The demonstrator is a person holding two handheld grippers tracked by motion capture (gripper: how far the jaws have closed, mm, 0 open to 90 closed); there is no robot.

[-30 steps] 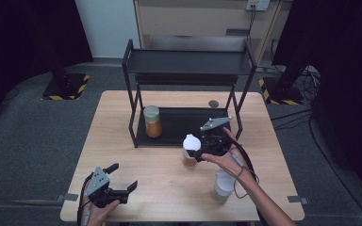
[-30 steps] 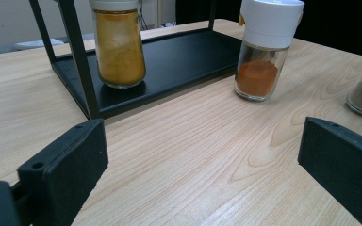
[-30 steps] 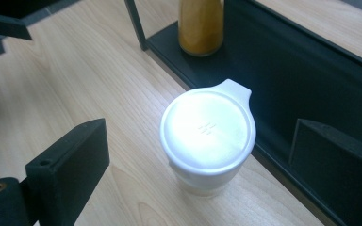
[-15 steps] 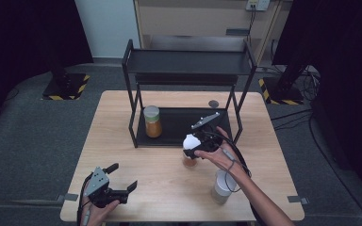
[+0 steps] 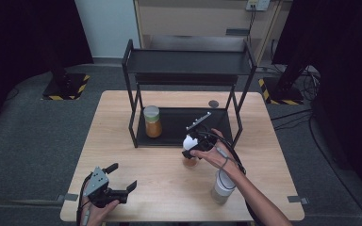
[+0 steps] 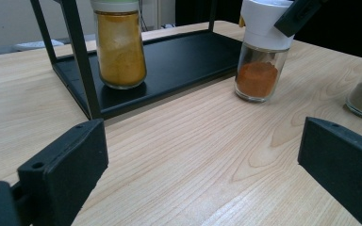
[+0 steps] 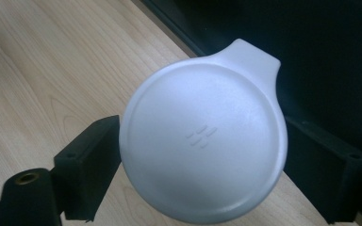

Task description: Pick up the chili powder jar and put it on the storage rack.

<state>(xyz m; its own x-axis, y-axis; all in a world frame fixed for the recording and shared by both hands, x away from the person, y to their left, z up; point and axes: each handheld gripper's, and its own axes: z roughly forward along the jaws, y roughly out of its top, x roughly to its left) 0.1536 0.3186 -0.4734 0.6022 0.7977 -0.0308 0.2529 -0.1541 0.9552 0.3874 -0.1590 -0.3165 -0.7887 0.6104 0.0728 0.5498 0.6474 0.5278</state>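
Our right tongs (image 5: pixel 190 143) have just been closing, pads flanking the red spice jar's (image 6: pixel 262 61) white lid, seemingly touching; left tongs (image 5: pixel 122 176) gape empty.

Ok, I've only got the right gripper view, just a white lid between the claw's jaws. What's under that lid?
Observer: A glass jar of red-orange powder, standing on the table just in front of the rack's bottom shelf. The right claw has just been closing its jaws, with the lid between them.
Operator: Anything on that shelf already?
Observer: One jar of yellow powder, upright at its left end.
Operator: And the other hand?
Observer: The left claw rests open near the table's front left edge, holding nothing.
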